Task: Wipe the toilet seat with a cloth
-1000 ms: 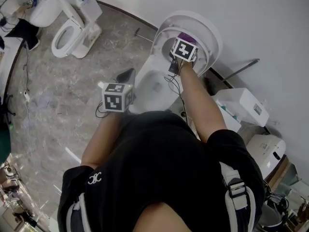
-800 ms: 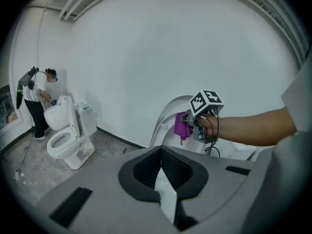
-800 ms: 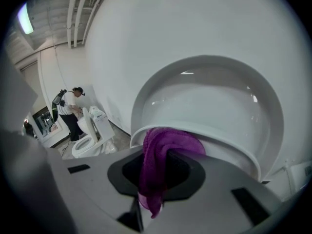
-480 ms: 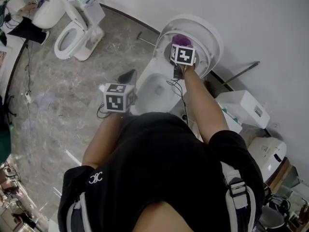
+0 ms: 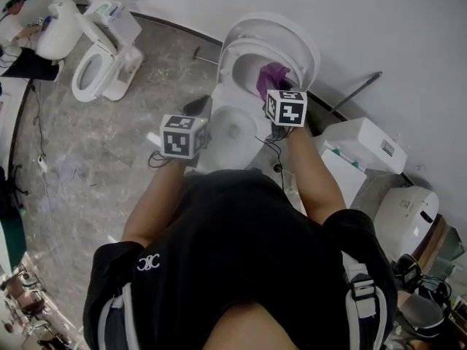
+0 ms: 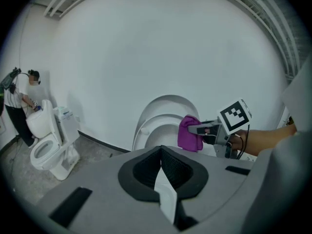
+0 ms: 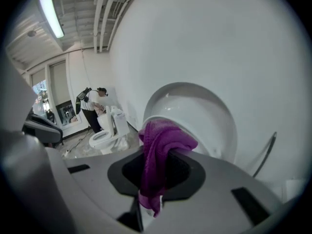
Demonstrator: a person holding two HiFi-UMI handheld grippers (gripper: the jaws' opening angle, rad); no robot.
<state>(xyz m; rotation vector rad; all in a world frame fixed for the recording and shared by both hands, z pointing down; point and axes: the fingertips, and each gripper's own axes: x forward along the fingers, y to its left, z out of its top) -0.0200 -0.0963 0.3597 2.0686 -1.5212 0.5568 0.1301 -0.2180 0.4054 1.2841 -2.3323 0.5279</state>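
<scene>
While the right gripper (image 7: pixel 152 186) keeps its fingers clamped on the purple cloth (image 7: pixel 163 140), that cloth hangs just in front of the raised toilet seat (image 5: pixel 300 49), above the bowl (image 5: pixel 232 128). The left gripper (image 6: pixel 162 172), fingers together and empty, hovers near the bowl's left edge.

Text: none legible | Logo: white interlocked double-C emblem (image 5: pixel 148 262) | On: black sleeve (image 5: pixel 109 279), lower left, head view

Even, dim indoor light; ceiling tube lamp (image 7: pixel 51 14) glows top left; gripper views fisheye, dark vignetted corners; slightly soft.
</scene>
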